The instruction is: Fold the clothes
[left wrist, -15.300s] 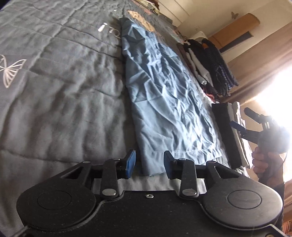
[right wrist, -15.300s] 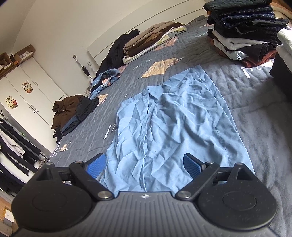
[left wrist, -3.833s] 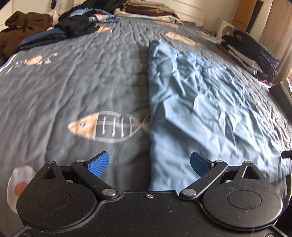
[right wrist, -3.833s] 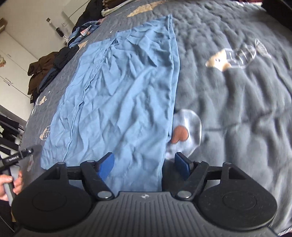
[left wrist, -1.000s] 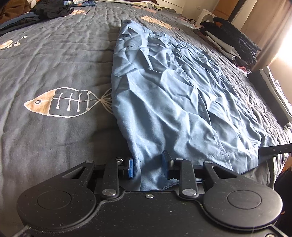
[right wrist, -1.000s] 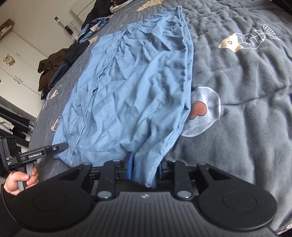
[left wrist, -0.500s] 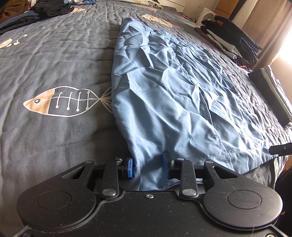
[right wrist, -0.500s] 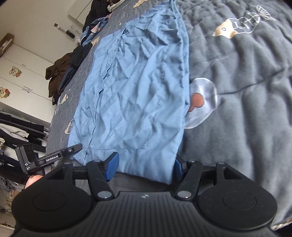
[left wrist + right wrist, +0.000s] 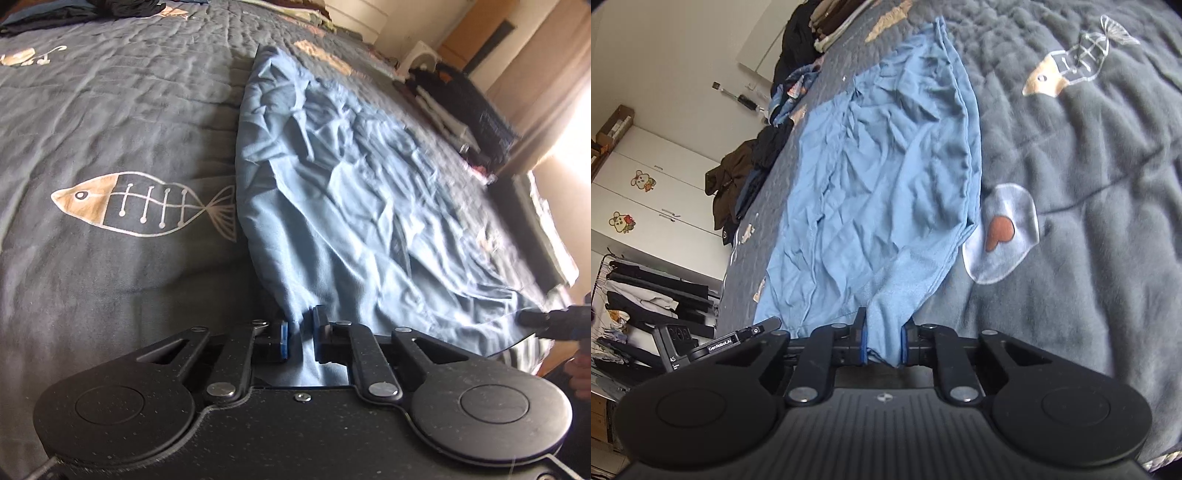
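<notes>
Wrinkled blue garment (image 9: 354,206) flat on bed

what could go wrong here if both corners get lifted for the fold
1. Both hand-held grippers, left and right, are closing on small bunches of the blue cloth; a corner could slip out when lifted.
2. The cloth is very wrinkled, so creases may get folded in.
3. It might drag across the quilt and skew.

Likely a home bedroom: quilted bedspread (image 9: 110,110), wardrobe (image 9: 646,177), stacked clothes (image 9: 820,33).
</notes>
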`<action>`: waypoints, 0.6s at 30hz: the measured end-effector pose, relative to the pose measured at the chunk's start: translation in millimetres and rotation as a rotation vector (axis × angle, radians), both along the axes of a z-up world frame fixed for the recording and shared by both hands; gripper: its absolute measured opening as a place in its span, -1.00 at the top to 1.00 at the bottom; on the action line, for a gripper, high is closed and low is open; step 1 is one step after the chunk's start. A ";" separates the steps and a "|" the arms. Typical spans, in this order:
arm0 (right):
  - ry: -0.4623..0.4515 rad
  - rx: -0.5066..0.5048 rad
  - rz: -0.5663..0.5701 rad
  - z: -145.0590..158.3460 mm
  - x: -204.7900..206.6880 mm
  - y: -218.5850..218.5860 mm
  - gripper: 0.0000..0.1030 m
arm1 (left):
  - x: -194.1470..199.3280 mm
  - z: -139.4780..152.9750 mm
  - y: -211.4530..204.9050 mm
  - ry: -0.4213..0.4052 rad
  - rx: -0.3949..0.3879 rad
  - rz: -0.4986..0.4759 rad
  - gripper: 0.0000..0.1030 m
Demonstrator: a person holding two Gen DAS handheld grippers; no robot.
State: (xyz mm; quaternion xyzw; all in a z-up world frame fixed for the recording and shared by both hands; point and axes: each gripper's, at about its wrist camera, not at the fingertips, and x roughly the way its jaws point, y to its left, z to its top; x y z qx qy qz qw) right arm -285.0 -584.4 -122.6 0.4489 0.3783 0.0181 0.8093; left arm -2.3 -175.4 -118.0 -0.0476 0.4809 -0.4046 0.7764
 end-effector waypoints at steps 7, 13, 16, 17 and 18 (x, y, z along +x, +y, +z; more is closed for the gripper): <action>-0.051 0.008 -0.003 17.1 -8.2 -6.7 0.72 | -9.2 10.8 8.6 0.001 -0.039 0.005 0.79; 0.006 -0.020 0.017 4.3 -3.1 -10.3 0.72 | -6.5 -19.5 -3.6 0.024 0.057 0.018 -0.06; 0.052 -0.025 0.022 -11.8 1.1 -9.2 0.66 | -3.3 -21.2 -5.1 0.069 -0.021 0.024 -0.03; 0.060 -0.033 0.027 -15.0 2.6 -8.3 0.63 | -2.9 -21.0 -6.4 0.069 -0.023 0.019 -0.02; 0.067 -0.040 0.031 -18.2 4.1 -7.5 0.58 | -3.0 -21.1 -8.3 0.060 -0.013 0.013 0.18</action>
